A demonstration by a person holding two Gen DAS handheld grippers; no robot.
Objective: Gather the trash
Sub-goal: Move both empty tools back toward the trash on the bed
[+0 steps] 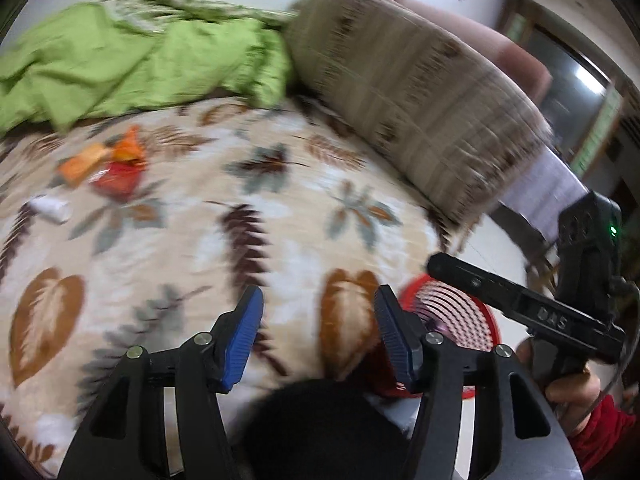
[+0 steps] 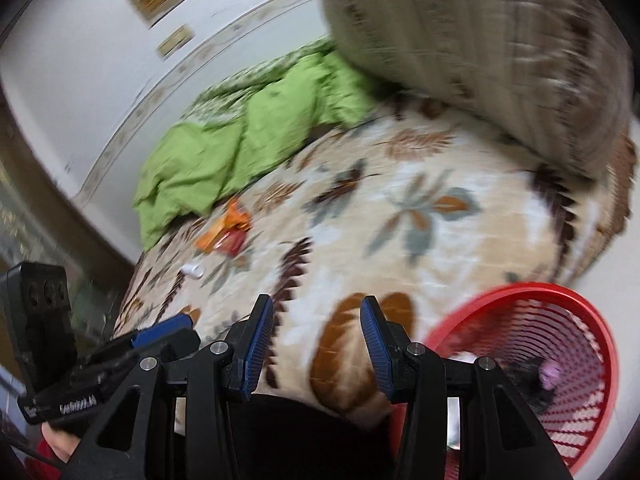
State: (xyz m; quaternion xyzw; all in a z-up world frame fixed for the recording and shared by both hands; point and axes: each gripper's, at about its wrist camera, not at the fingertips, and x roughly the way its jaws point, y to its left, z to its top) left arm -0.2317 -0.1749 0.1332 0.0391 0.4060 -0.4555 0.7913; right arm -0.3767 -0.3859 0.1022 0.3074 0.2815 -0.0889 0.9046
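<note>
Trash wrappers (image 1: 106, 166) lie at the left on the leafy blanket (image 1: 192, 240). Left gripper (image 1: 318, 332) and right gripper (image 2: 318, 344) both gape, holding nothing. Red basket (image 2: 560, 360) sits lower right.

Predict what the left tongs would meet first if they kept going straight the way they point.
Probably the leaf-patterned blanket on the bed; the open left tongs aim down at bare blanket, with nothing between, though blur leaves depth uncertain.
</note>
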